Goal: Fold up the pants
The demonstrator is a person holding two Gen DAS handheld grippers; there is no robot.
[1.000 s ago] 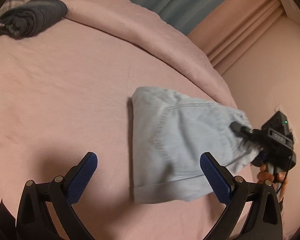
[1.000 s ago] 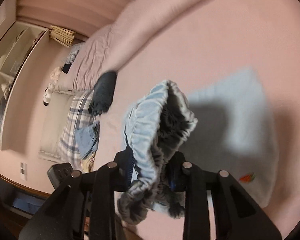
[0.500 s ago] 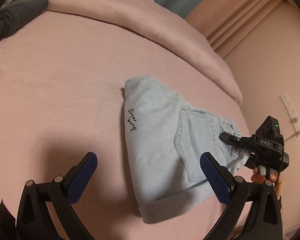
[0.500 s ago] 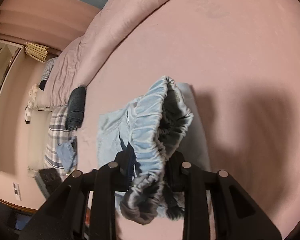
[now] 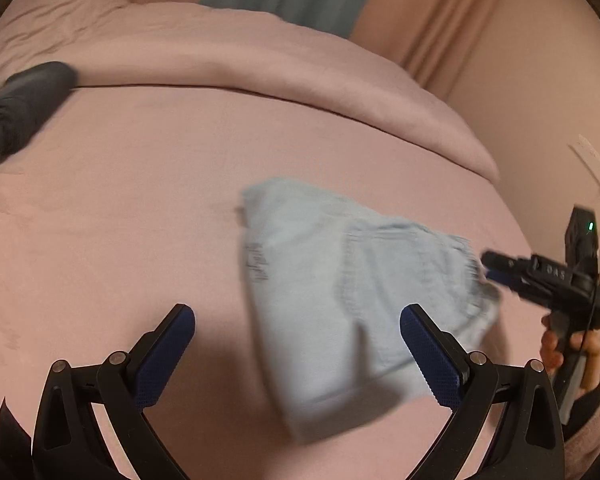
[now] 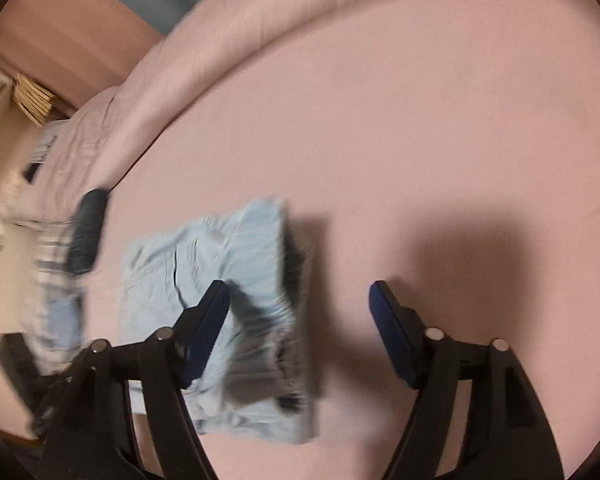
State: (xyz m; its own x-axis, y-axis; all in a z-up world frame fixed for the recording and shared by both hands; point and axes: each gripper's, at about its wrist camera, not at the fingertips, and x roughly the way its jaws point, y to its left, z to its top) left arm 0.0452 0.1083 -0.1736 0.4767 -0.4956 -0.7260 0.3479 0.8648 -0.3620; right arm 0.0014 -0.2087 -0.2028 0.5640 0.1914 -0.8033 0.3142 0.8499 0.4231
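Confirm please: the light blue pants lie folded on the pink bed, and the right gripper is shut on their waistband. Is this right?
Not quite. The right gripper is not shut on the waistband: its jaws are opening and nothing is between the pads, as the right wrist view shows. The light blue pants do lie folded on the pink bed.

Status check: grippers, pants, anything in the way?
Left gripper open, empty. Right gripper opening, waistband released. Pants folded on bed. Nothing in the way.
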